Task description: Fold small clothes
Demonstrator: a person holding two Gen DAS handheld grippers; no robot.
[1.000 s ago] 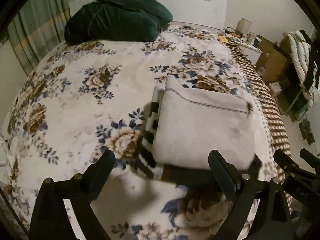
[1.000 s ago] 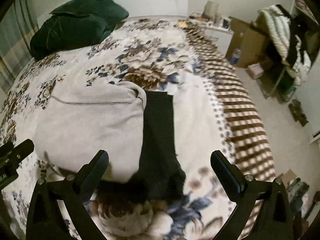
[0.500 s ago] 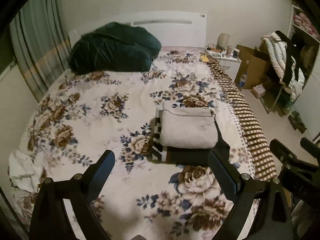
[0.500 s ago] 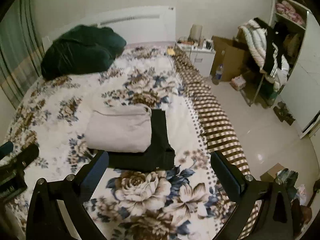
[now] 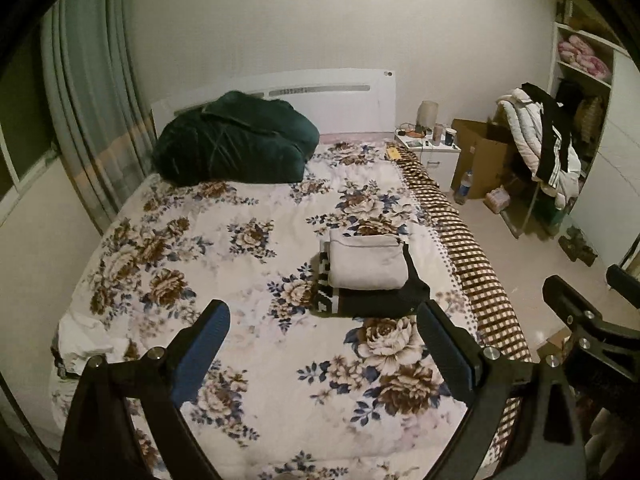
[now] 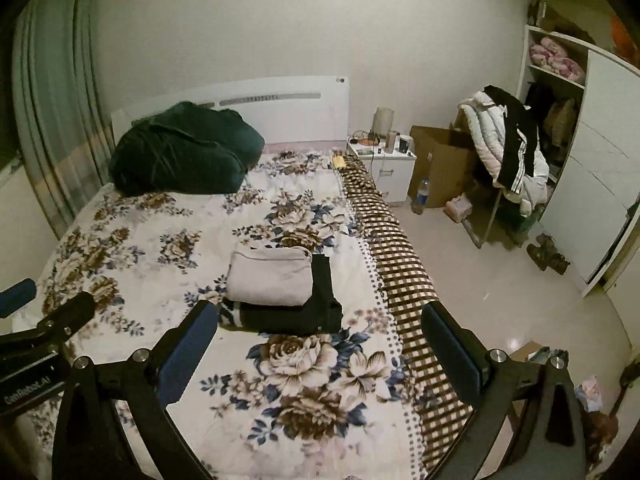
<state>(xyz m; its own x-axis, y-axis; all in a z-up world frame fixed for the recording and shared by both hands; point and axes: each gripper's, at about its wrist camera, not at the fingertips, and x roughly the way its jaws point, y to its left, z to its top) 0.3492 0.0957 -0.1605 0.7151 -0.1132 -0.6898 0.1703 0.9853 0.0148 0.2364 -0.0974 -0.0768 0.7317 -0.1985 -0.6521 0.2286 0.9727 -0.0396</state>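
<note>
**Folded Clothes: Position on Bed and Room Layout**

The folded grey garment [image 5: 366,261] lies on top of a folded black garment [image 5: 376,300], which shows a black-and-white patterned edge on its left side. Both rest on the bed [image 5: 224,280], toward its right half, on a white floral cover. A brown-and-white checked blanket [image 5: 472,256] runs along the bed's right edge.

A dark green bundle of bedding [image 5: 236,148] sits at the head end, against the white headboard [image 5: 340,100]. Curtains [image 5: 88,112] hang on the left wall. A white nightstand [image 6: 386,164] carrying small items stands beside the headboard, with a cardboard box [image 6: 440,164] next to it. A rack draped with white and black clothing [image 6: 508,152] stands near a white wardrobe [image 6: 588,168].

The left claw [image 5: 322,356] and the right claw [image 6: 318,354] are both held well above the bed, fingers spread wide apart, holding nothing, clear of the stack.
</note>
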